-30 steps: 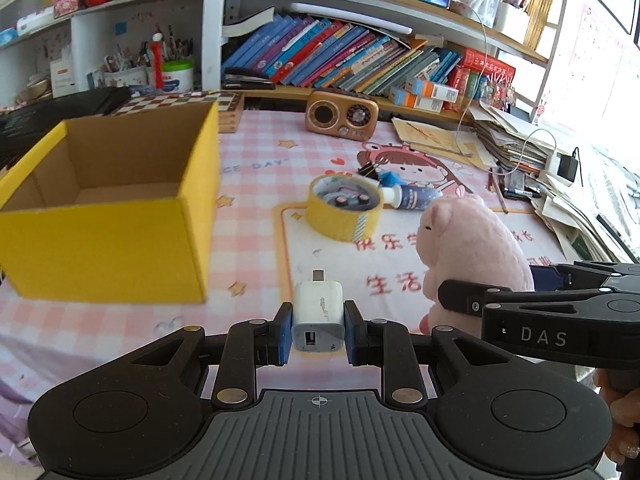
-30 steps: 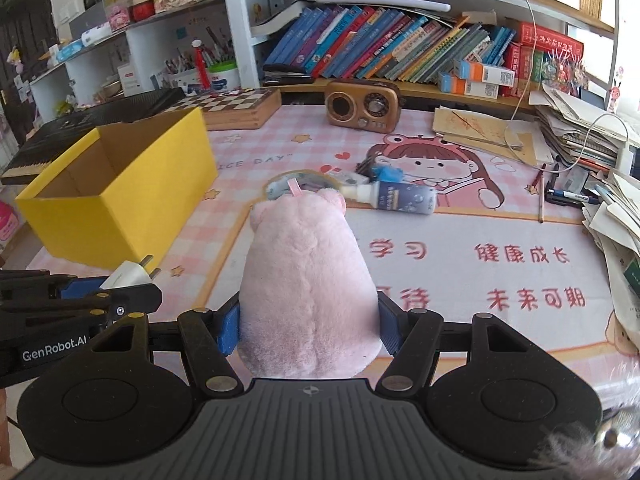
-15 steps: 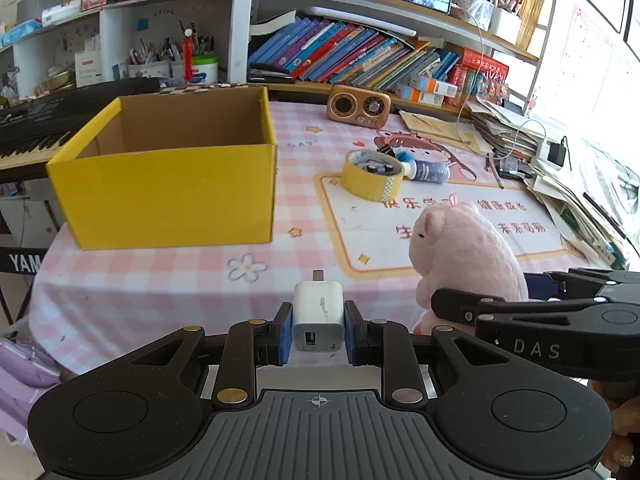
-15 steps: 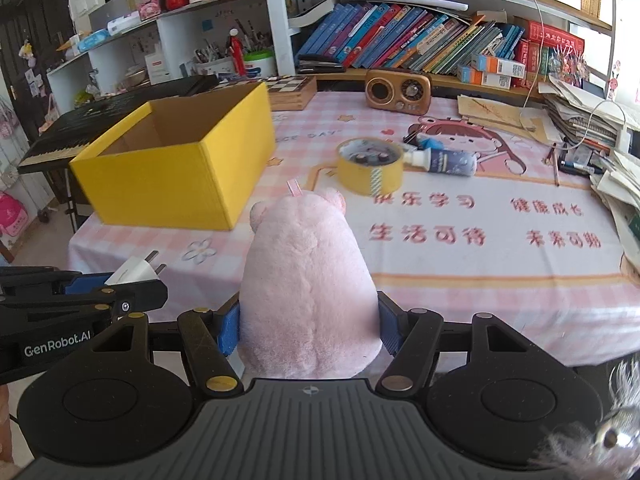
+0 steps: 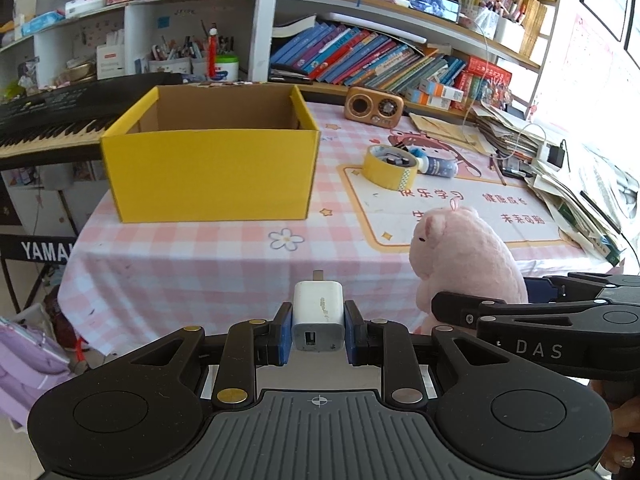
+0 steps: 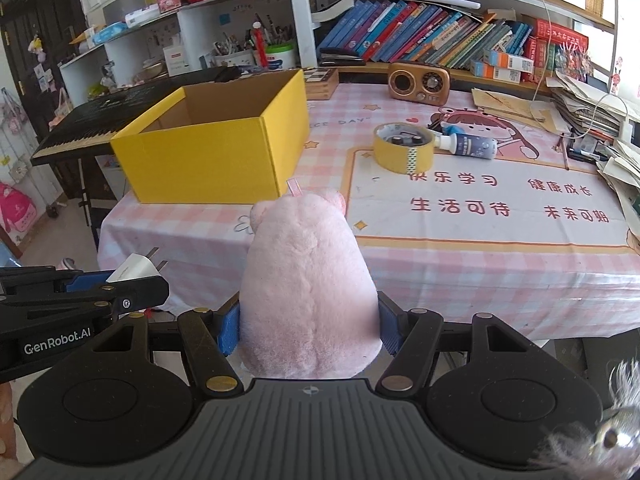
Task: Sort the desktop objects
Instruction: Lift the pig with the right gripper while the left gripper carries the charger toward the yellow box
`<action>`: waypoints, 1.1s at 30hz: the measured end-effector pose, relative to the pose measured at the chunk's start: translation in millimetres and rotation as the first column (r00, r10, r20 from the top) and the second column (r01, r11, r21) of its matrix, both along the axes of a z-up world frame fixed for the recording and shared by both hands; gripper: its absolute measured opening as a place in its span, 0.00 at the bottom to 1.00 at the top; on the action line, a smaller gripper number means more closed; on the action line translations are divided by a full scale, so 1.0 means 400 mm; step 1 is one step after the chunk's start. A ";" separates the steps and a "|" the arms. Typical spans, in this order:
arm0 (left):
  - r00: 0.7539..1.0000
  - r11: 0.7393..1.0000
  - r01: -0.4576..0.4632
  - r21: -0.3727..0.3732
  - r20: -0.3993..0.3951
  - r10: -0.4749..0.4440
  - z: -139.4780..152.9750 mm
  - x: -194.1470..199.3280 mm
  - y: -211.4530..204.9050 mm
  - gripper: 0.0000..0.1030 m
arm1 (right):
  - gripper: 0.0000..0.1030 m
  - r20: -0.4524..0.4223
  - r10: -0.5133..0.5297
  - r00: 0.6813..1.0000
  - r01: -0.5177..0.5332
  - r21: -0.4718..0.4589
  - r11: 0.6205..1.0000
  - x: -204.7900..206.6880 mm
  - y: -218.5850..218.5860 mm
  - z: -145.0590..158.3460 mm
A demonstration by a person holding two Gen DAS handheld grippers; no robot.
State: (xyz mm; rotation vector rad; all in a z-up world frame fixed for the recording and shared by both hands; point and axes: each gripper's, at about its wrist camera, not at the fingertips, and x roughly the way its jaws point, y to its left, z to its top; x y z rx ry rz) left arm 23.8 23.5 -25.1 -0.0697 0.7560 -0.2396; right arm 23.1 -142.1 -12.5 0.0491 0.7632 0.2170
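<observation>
My left gripper (image 5: 318, 326) is shut on a white USB charger plug (image 5: 319, 314), held in the air off the near edge of the table. To its right, my right gripper (image 6: 308, 328) is shut on a pink plush pig (image 6: 308, 288), also seen in the left wrist view as the pig (image 5: 464, 260). The left gripper with the charger (image 6: 134, 266) shows at the lower left of the right wrist view. An open yellow cardboard box (image 5: 212, 152) stands empty on the left part of the table, well ahead of both grippers.
A yellow tape roll (image 5: 390, 166), a small bottle (image 5: 438, 167) and a wooden radio (image 5: 374, 106) lie on the pink checked tablecloth (image 5: 224, 248). Paper stacks (image 5: 568, 184) crowd the right edge. A keyboard (image 5: 56, 120) stands left; bookshelves behind.
Both grippers have drawn back from the table with their objects still held. The box, tape and radio now look smaller and farther, and the table's near edge has come into view.
</observation>
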 end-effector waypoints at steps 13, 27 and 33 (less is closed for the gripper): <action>0.997 0.998 -0.069 0.004 0.024 0.069 0.016 -0.021 0.067 0.23 | 0.61 0.017 0.071 0.997 -0.071 -0.003 0.997 0.008 0.076 0.012; 0.993 0.994 -0.111 -0.007 0.027 0.111 0.016 -0.023 0.110 0.23 | 0.61 0.017 0.127 0.992 -0.127 -0.016 0.992 0.027 0.134 0.015; 0.993 0.994 -0.111 -0.010 0.028 0.111 0.015 -0.018 0.117 0.23 | 0.61 0.017 0.129 0.992 -0.128 -0.017 0.992 0.029 0.138 0.015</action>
